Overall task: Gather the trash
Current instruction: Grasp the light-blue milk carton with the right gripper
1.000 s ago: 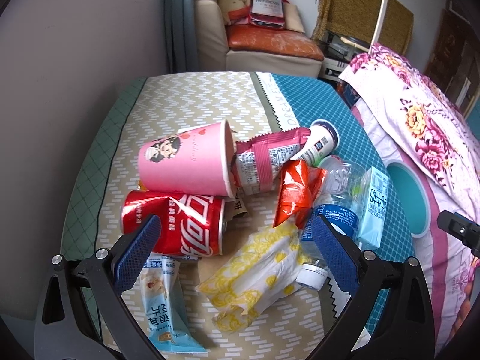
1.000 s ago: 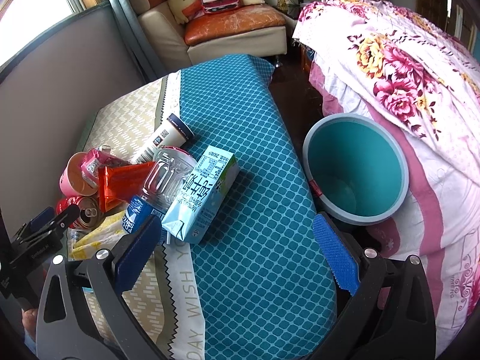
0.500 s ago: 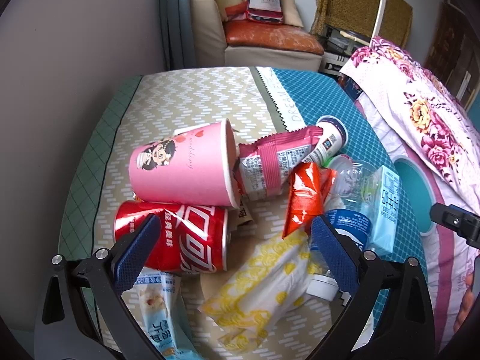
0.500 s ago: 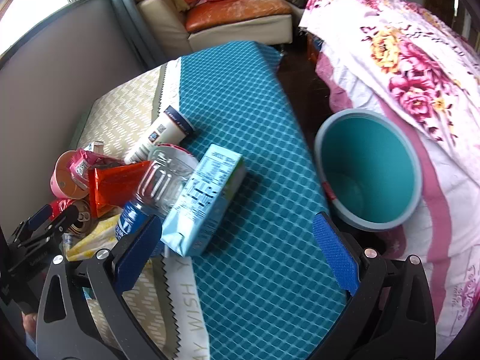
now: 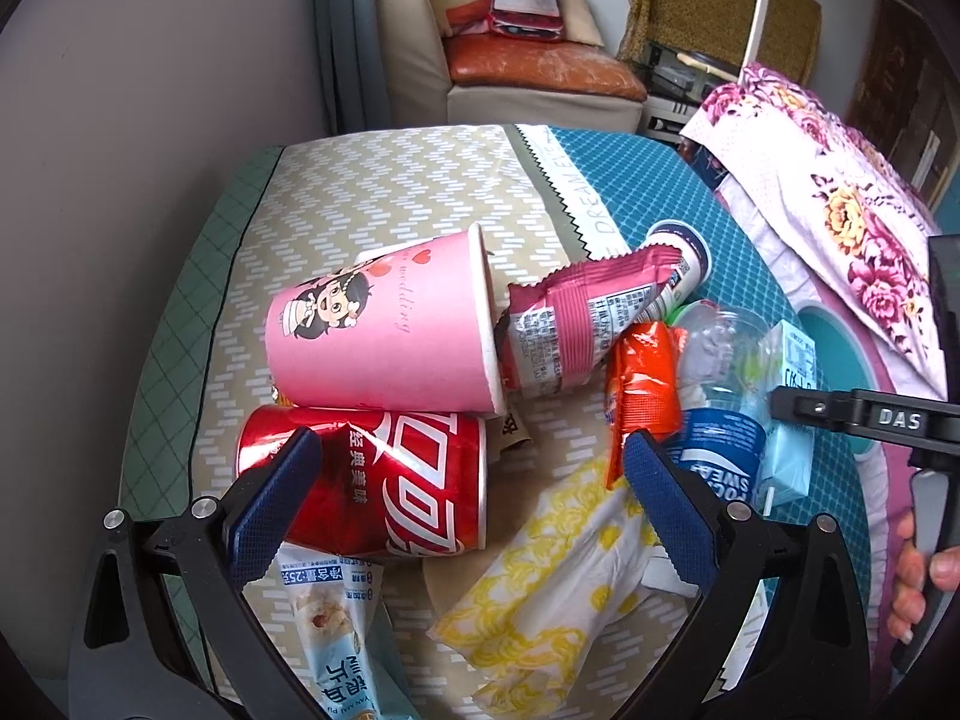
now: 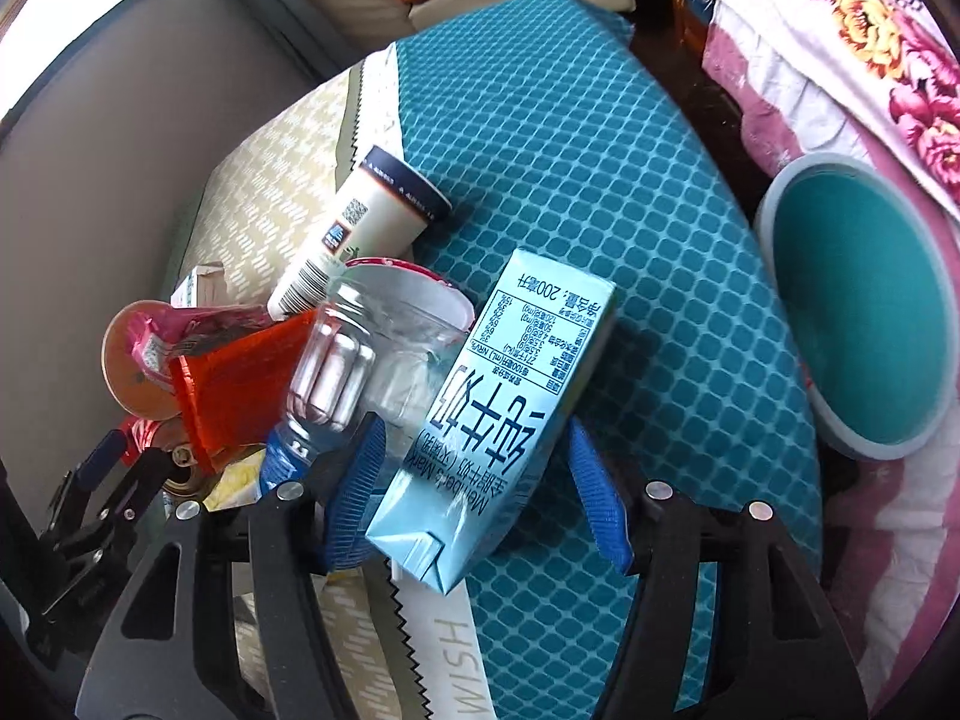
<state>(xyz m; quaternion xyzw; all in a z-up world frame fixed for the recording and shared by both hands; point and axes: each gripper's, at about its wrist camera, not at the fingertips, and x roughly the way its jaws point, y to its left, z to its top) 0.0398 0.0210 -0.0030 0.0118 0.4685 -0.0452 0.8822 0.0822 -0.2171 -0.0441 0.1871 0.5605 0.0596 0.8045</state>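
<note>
The light-blue milk carton (image 6: 504, 420) is lying on its side on the teal-checked part of the desk (image 6: 600, 192), at the right edge of the trash pile, and your right gripper (image 6: 474, 489) is straddling its lower end. Its jaws have just been closing with the carton between them; the blue pads are sitting close on either side but are not yet pressing on it, so the carton is not gripped. Just left of the carton, a clear plastic bottle (image 6: 348, 384) is leaning against it, with an orange wrapper (image 6: 240, 384) and a white cup with a dark rim (image 6: 372, 222) beyond.

Your left gripper (image 5: 468, 492) is hovering over the other side of the pile with its jaws spread wide and holding nothing. Between its pads you are looking down on a crushed red cola can (image 5: 390, 480) and a yellow-patterned tissue pack (image 5: 540, 588). A pink paper cup (image 5: 384, 342) is lying on its side above the can, touching it, with a pink snack bag (image 5: 576, 324) at its mouth. A pale-blue snack packet (image 5: 342, 630) is lying at the near edge.

Off the desk to the right, a teal bin (image 6: 858, 312) is standing beside a floral bedspread (image 6: 840, 30).
</note>
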